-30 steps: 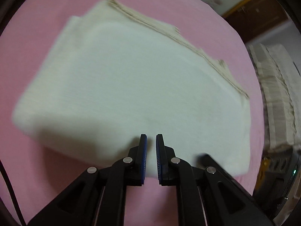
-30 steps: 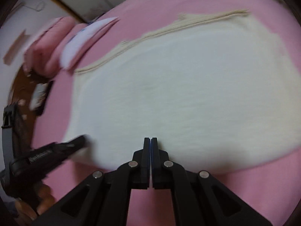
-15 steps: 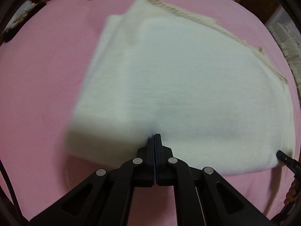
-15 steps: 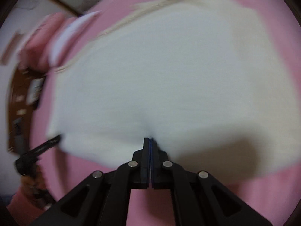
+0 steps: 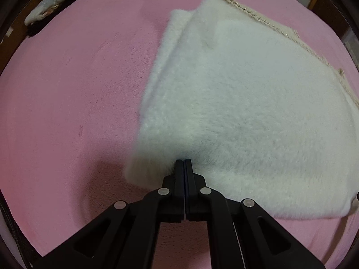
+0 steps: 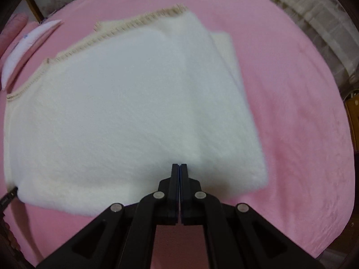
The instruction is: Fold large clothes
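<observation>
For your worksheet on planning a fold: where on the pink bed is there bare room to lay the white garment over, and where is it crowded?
Bare pink bedcover lies open beside the white fluffy garment in the left wrist view, and again past its other side in the right wrist view. It is crowded near the pillows beyond the trimmed edge.

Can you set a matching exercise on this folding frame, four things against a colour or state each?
Things:
1. fluffy garment
2. bed cover
3. left gripper
4. braided trim

Colour or state:
A. pink, spread flat under everything
B. beige, running along the garment's far edge
C. white, lying folded in layers
D. black, jaws shut at the garment's near edge

Pairs: 1-C, 2-A, 3-D, 4-B
</observation>
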Tool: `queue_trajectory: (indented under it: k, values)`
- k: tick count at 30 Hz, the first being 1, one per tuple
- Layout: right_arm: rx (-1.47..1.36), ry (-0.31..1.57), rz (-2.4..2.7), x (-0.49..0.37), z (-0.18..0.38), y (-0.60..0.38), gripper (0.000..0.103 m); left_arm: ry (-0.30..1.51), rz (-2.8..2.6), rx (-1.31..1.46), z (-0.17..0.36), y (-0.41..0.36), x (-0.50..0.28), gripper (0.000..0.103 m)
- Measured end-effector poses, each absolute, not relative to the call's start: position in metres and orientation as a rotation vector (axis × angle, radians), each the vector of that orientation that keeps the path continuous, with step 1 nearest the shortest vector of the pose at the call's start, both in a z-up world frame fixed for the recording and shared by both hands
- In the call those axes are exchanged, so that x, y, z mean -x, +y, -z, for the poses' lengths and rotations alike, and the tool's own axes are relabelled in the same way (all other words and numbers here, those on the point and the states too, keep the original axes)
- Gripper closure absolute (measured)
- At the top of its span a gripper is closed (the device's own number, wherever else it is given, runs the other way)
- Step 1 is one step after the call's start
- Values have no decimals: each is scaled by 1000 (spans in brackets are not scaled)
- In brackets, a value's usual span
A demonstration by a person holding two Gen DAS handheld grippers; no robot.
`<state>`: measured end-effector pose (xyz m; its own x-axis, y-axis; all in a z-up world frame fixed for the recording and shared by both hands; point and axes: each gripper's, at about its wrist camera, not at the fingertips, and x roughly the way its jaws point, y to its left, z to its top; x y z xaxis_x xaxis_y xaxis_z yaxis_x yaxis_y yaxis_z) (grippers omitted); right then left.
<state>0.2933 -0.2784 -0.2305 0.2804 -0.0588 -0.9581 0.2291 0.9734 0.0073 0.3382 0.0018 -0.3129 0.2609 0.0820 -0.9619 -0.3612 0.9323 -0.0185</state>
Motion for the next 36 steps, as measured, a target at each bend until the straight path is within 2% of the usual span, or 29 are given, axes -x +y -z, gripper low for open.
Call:
queue_trajectory:
  k: [6,12,16,17,18,20,26,28,31,33,36]
  values:
    - [-339,1260,3,-331,209,-225,103,1227,-319,443,316,17,-310,102]
    - [-268,1242,-133,-383,203,-143,103,1211,-330,554,318,35,-298,102]
    - [-247,1338,-94,-409,220,-136,103,1239,-339,543,312,35,-276,102]
    - [-255,1354,-66,-414,225,-135,103,1246,-342,541,310,32,-270,100]
    - [-258,1354,-45,-417,228,-136,103,1264,-349,543,311,30,-265,92]
    - [-211,1377,-27,-425,238,-130,103,1306,-349,591,313,23,-251,90]
    - [39,1425,-94,-435,250,-102,103,1218,-349,782,315,30,-205,89]
    - [51,1426,-110,-435,251,-101,103,1198,-348,841,317,35,-200,85]
    - [64,1426,-122,-438,255,-95,103,1196,-329,874,315,36,-207,75]
    - [76,1426,-122,-439,257,-92,103,1179,-305,885,308,37,-209,61]
    - [97,1424,-123,-438,259,-89,103,1156,-283,858,302,38,-228,47]
